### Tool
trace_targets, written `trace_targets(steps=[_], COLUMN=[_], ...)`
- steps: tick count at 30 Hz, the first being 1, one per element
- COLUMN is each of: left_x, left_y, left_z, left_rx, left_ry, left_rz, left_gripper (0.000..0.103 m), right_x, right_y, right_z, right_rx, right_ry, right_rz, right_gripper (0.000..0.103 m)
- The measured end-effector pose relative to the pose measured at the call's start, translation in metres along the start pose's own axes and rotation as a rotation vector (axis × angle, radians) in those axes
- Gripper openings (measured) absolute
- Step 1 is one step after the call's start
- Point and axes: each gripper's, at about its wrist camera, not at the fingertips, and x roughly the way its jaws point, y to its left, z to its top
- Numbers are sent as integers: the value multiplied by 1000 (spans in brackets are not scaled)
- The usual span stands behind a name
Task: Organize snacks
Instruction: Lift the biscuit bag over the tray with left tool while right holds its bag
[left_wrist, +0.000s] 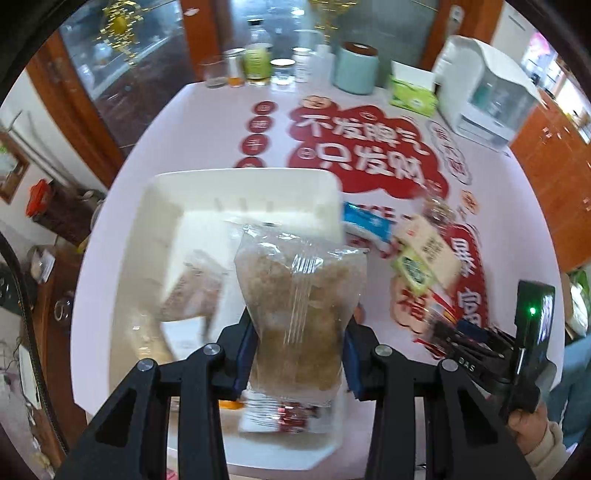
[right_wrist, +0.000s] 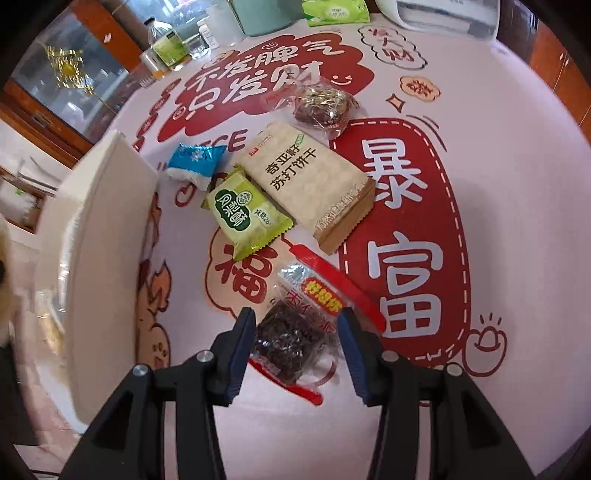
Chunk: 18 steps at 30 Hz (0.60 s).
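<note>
The left gripper is clamped on a clear packet of pale, crumbly snack, its blue pads pressing the packet's lower sides so the top stands up above them. Directly beneath sits a white plastic bin, and at least two other packets lie inside it, though that part of the view is blurred and I cannot tell what they are.

The right gripper points down at the table with its jaws standing apart; a clear wrapper of dark dried fruit with a red edge and yellow label lies on the tablecloth between the pads, and neither pad appears to press it.

Just beyond it lie a green packet and a long beige cracker packet, touching each other. A small blue-and-white packet rests near the bin's side wall, and a clear wrapper holding a brown seeded bar lies farther back.

All of this sits on a pink tablecloth printed with large red Chinese characters (a cheerful, festive design). At the far edge stand a green tissue box, a pale teal canister, several bottles and glasses, and a white appliance.
</note>
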Motion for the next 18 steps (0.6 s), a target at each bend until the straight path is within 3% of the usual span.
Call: trace_targets(steps=[11, 12, 13, 14, 18], left_x=[12, 13, 15, 15, 16], left_y=[43, 44, 46, 47, 51], left_z=[5, 4, 4, 4, 2], left_rx=[-21, -19, -16, -15, -6], left_ry=[18, 22, 26, 28, 30], left_rz=[3, 0, -4, -6, -19], left_gripper=[39, 39, 39, 39, 39], right_x=[14, 12, 9, 8, -5], right_y=[21, 23, 25, 26, 33], right_z=[-7, -9, -10, -12, -14], right_rx=[-31, -39, -50, -53, -57], right_ry=[21, 10, 0, 4, -27], right_rz=[-125, -118, -105, -107, -102], right_gripper=[46, 33, 12, 4, 0])
